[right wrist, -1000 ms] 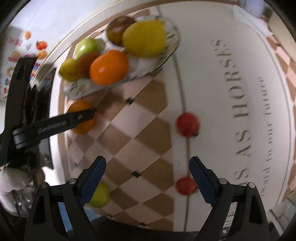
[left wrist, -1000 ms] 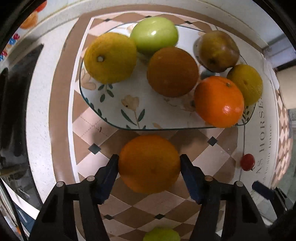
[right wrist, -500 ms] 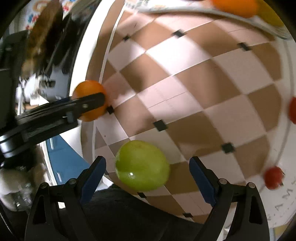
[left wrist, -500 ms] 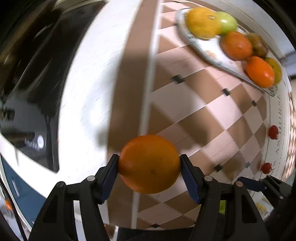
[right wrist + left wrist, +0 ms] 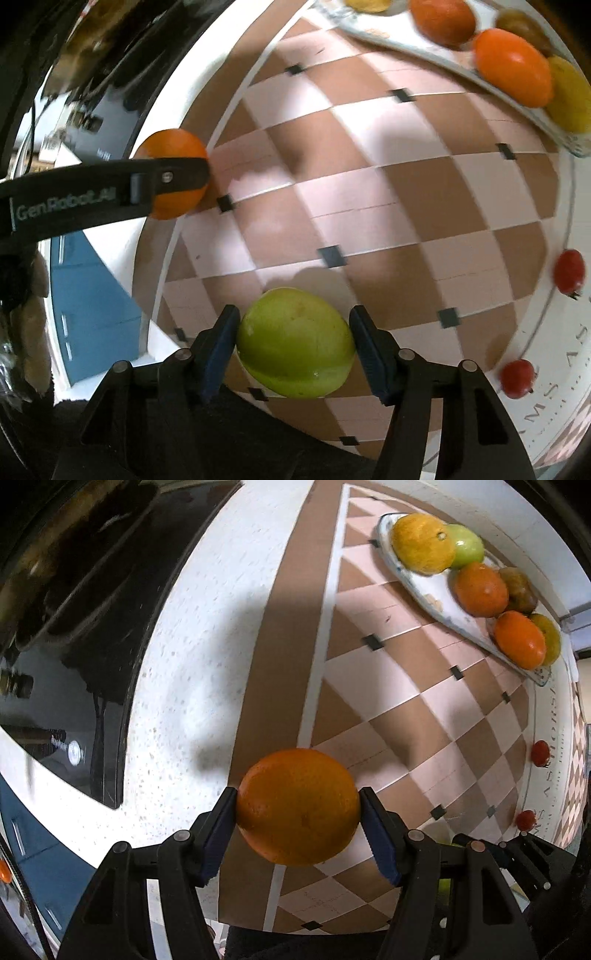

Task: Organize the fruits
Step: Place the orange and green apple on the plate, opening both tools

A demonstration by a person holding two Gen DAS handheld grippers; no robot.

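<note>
My left gripper (image 5: 297, 823) is shut on an orange (image 5: 298, 806) and holds it above the table's left part; the orange also shows in the right wrist view (image 5: 173, 147). My right gripper (image 5: 293, 345) is shut on a green apple (image 5: 295, 341) near the table's front edge. A floral plate (image 5: 436, 590) at the far right holds several fruits: a yellow citrus (image 5: 423, 542), a green apple (image 5: 467, 546), oranges and a brown pear. The plate also shows in the right wrist view (image 5: 373, 35).
Two small red tomatoes (image 5: 570, 271) (image 5: 517, 378) lie on the white lettered border at the right. A black glossy cooktop (image 5: 74, 657) lies to the left of the checkered cloth (image 5: 406, 709). The table's front edge is close below both grippers.
My left gripper carried the orange back from the plate and to the left. My right gripper swung left to the green apple and closed on it.
</note>
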